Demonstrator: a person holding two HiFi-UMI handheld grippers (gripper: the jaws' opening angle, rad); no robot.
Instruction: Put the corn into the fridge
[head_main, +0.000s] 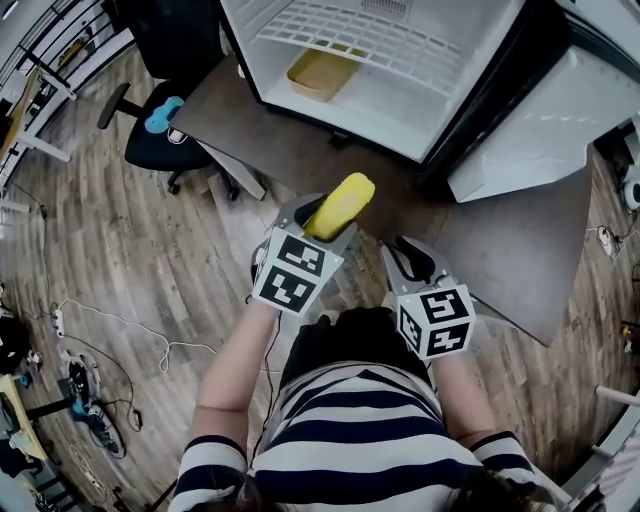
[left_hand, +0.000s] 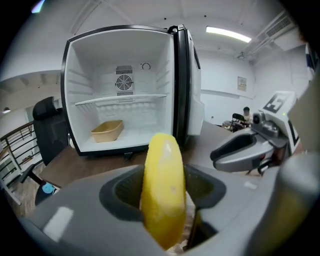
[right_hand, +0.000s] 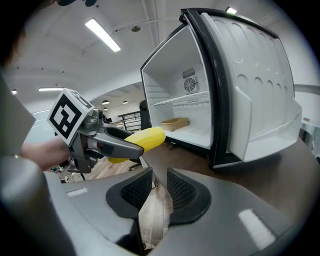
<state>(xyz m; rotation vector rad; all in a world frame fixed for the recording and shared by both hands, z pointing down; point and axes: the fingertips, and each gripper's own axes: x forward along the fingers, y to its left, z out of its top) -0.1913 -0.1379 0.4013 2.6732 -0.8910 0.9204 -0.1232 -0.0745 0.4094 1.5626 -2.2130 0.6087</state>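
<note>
A yellow corn cob (head_main: 340, 205) sticks forward out of my left gripper (head_main: 325, 225), which is shut on it. In the left gripper view the corn (left_hand: 162, 190) stands upright between the dark pads and points at the open fridge (left_hand: 125, 75) ahead. My right gripper (head_main: 410, 262) hangs just right of the left one. Its pads (right_hand: 182, 192) stand a little apart with nothing between them, only floor showing through the gap. The right gripper view shows the corn (right_hand: 145, 138) and the left gripper (right_hand: 115, 145) on the left, short of the fridge (right_hand: 175, 90).
The fridge door (head_main: 540, 130) is swung wide to the right. A tan tray (head_main: 320, 72) lies on the fridge floor under a wire shelf (head_main: 380, 35). The fridge stands on a brown tabletop (head_main: 300, 140). A black office chair (head_main: 160, 140) is at left, and cables (head_main: 110, 320) lie on the wooden floor.
</note>
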